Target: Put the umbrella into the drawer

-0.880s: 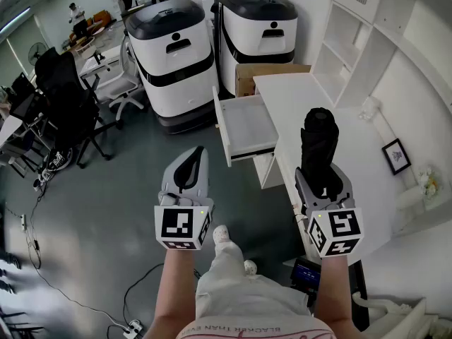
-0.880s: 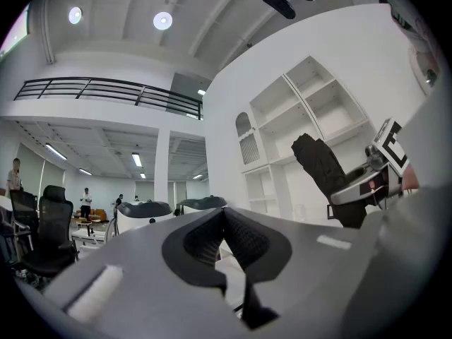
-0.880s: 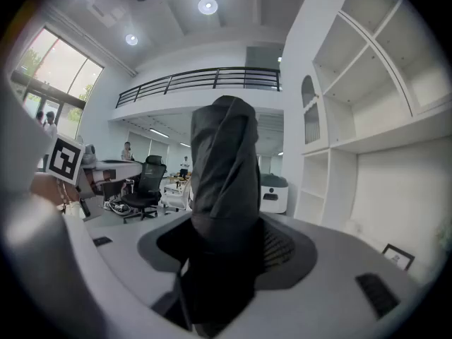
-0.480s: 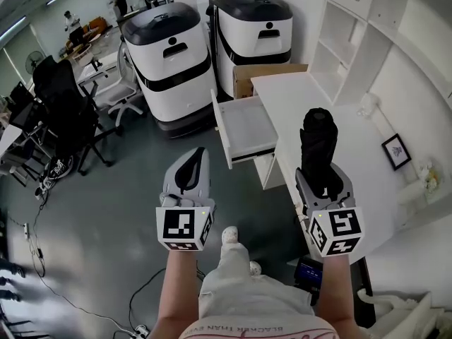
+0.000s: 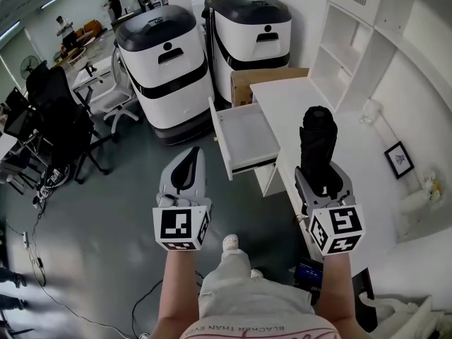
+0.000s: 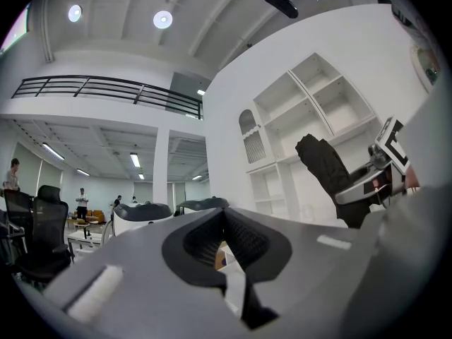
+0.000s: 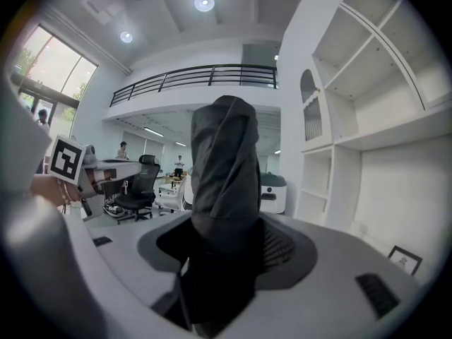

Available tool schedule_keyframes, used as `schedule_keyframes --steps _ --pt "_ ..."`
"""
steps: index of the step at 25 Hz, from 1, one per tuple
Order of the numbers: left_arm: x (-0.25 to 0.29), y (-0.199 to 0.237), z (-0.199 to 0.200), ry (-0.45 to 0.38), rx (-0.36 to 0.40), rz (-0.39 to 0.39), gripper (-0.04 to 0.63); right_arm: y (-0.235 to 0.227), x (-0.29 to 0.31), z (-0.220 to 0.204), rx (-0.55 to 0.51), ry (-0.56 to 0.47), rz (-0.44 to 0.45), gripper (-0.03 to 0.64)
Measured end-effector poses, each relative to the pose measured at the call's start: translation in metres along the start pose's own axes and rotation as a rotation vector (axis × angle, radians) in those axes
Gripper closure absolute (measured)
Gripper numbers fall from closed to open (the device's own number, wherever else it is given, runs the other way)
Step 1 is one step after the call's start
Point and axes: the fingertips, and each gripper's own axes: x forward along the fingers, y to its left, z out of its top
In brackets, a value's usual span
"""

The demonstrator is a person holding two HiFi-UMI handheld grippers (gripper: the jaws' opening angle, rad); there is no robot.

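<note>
A folded black umbrella [image 5: 318, 143] sticks forward out of my right gripper [image 5: 322, 181], whose jaws are shut on it; it hangs over the white desk [image 5: 304, 101]. In the right gripper view the umbrella [image 7: 224, 189] fills the gap between the jaws. The white drawer [image 5: 246, 137] stands pulled open at the desk's left side, ahead and left of the umbrella, with nothing visible inside. My left gripper [image 5: 185, 176] hovers over the grey floor, jaws together and holding nothing. From the left gripper view the umbrella [image 6: 326, 169] shows at the right.
Two large white-and-black machines [image 5: 164, 66] stand behind the drawer, with a cardboard box [image 5: 247, 82] beside them. White wall shelves [image 5: 353, 34] and a small picture frame [image 5: 399, 158] lie to the right. A black office chair [image 5: 60, 111] and people are at the far left.
The view has shifted slightly forward; the drawer and desk sit a little lower and nearer in the picture. Both grippers keep their places and the umbrella stays gripped.
</note>
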Motion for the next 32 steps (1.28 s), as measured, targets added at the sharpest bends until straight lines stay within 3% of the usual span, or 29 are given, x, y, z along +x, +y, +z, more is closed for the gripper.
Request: schedule_keyframes --steps 22,32 --pt "0.132 0.114 -0.037 0.023 -0.021 -0.060 0.586 0.005 0.166 0.027 0.027 0.060 -0.037 0.360" --pt "0.150 0.121 -0.057 0.042 -0.047 -0.083 0.586 0.002 0.184 0.016 0.041 0.096 -0.053 0.360"
